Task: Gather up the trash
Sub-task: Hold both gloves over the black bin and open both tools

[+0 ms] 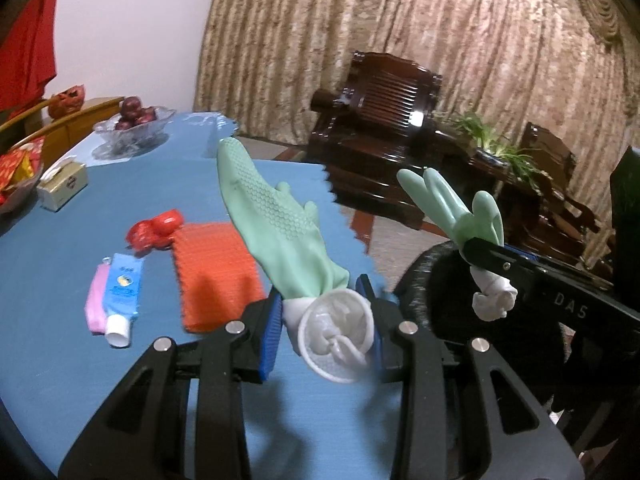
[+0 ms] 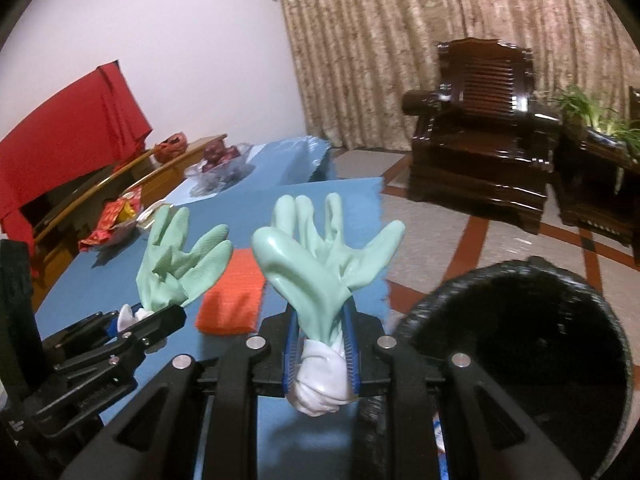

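Two green rubber gloves, one per gripper. Left gripper [image 1: 326,332] clamped narrow on the white cuff of the first glove [image 1: 276,216], fingers of the glove standing up and away ahead of the jaws. Right gripper [image 2: 320,354] closed tighter on the bunched white cuff of the second glove [image 2: 320,256], its five fingers splayed upward. Both gloves held off the blue table [image 1: 60,264]. One black bin [image 2: 520,344], mouth open, just right of the right gripper and below it; rim touches nothing. On the table ahead-left of the left gripper: one orange cloth [image 1: 218,272], one crumpled red wrapper [image 1: 154,232], one blue tube [image 1: 122,296] with a white cap, one pink item [image 1: 95,304] touching the tube. Farther ahead-left: one small tissue box [image 1: 62,186], one glass bowl of dark red fruit [image 1: 134,122]. Table edge runs just right of the left gripper; bare floor beyond, two dark wooden chairs well apart. "DAS" readable on the right gripper's body; tube print too blurred.
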